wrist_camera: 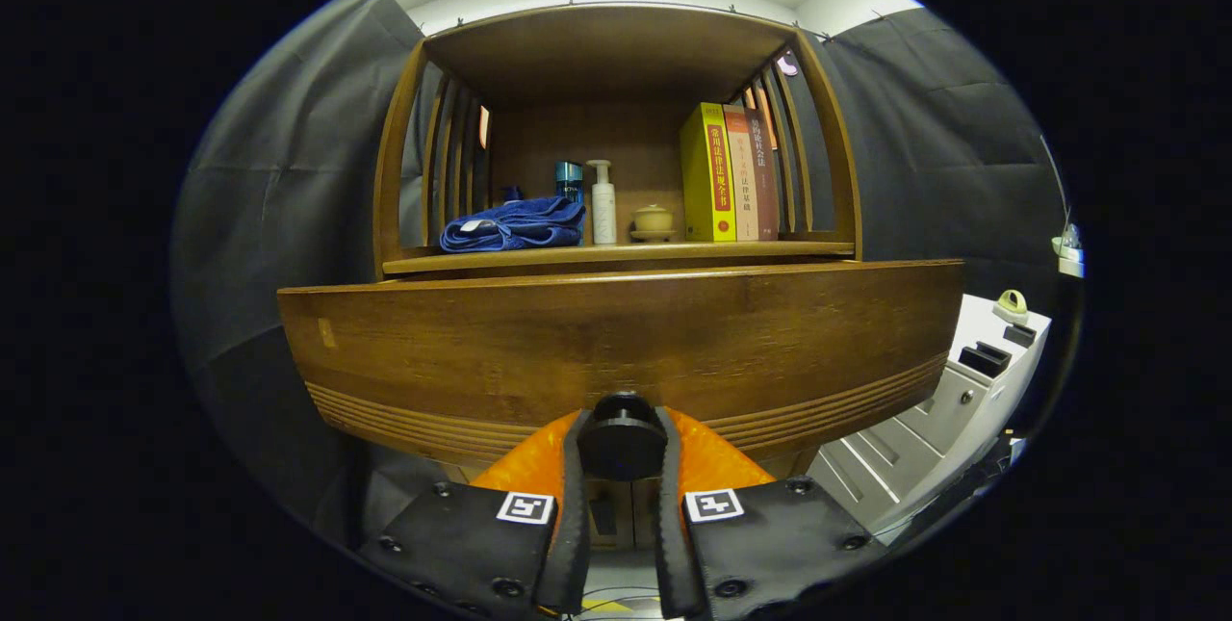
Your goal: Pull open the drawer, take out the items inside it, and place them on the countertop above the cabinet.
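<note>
The gripper has its two black fingers closed narrowly on the round black knob of the drawer, one finger pressing each side of it. The knob sits at the lower middle of the wooden drawer front, a wide brown panel with grooved lines along its bottom edge, and that panel blocks any sight of what lies inside the drawer. Above the drawer front runs the countertop of the cabinet, under an open wooden shelf frame with slatted sides. On the countertop, left of the knob's line, lies a folded blue towel; just right of it stand a blue bottle and a white pump bottle, then a small tan lidded pot, then upright books, the nearest yellow. Right of the drawer front, well apart from it, stands a white unit with drawers.
</note>
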### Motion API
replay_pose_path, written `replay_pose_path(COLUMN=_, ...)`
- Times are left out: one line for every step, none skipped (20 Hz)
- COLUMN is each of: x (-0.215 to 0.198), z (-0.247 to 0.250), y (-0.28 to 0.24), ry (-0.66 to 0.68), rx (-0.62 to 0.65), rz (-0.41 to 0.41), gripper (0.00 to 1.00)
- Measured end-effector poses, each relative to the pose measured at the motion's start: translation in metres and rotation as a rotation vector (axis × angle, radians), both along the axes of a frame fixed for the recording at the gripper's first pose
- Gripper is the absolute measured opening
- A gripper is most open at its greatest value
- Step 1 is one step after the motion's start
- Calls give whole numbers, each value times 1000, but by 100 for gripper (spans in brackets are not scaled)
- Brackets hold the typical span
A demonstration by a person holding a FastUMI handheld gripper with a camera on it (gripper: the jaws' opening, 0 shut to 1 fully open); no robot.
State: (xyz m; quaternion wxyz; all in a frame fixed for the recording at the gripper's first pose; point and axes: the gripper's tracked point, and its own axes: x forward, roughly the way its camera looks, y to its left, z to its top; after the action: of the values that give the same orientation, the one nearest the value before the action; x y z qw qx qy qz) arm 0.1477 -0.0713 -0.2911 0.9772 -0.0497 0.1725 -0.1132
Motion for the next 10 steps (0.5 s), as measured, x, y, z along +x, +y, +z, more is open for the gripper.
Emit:
replay_pose_path(x=-1, z=0, y=0, ry=2, rx=-3, rz=0, gripper=36)
replay_pose_path(x=-1, z=1, y=0, ry=1, rx=-4, rz=2, gripper=36)
replay_pose_path(x=-1, z=1, y=0, ry=1, rx=-2, rz=3, gripper=36)
replay_pose_path(x=-1, z=0, y=1, ry=0, rx=1, rz=5, gripper=36)
replay_pose_path(x=-1, z=0, y=1, ry=-1, rx=2, rz=4, gripper=36)
replay_pose_path(x=-2, z=0, y=1, ry=1, rx=2, rz=4, gripper=36)
replay_pose_path(x=-1, z=1, y=0, ry=3, rx=1, rz=3, gripper=36)
replay_pose_path(x=-1, z=1, y=1, ry=5, rx=1, rz=3, gripper=36)
replay_pose_path(x=-2, z=1, y=1, ry=9, rx=1, rz=3, gripper=36)
replay_pose_path(x=-2, z=0, y=0, ry=13, rx=-2, rz=4, gripper=36)
